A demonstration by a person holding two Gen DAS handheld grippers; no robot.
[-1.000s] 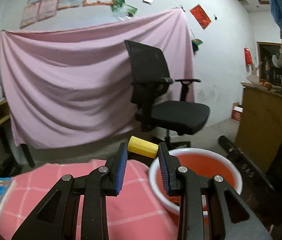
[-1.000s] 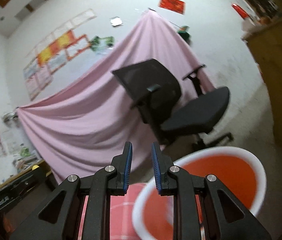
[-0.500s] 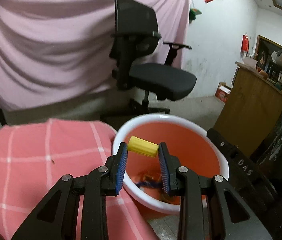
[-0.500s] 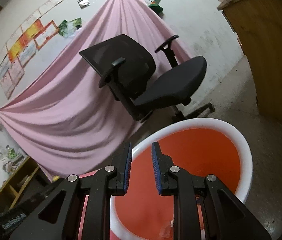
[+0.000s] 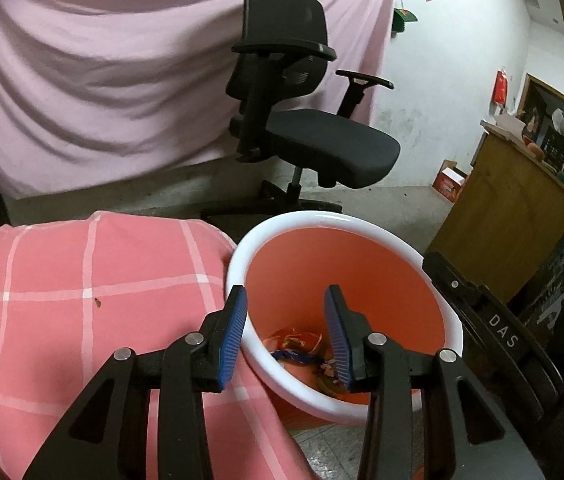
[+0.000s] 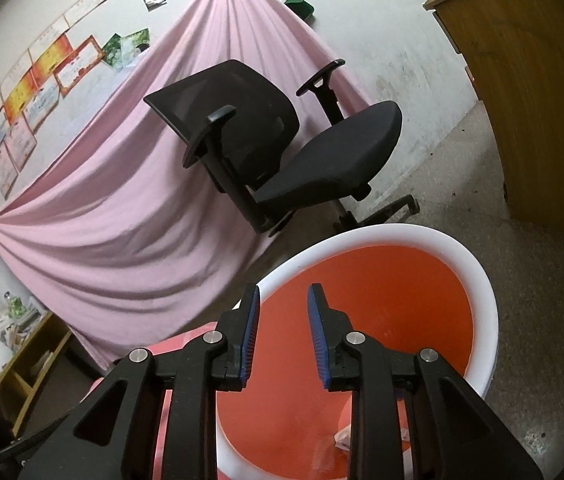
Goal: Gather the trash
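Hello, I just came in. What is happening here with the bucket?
A person is collecting trash with two hand-held grippers. Both the left gripper and the right gripper hover over the orange bucket, which stands beside the pink checked cloth. Their jaws have just been opening, and nothing is between them. Some wrappers already lie at the bottom.
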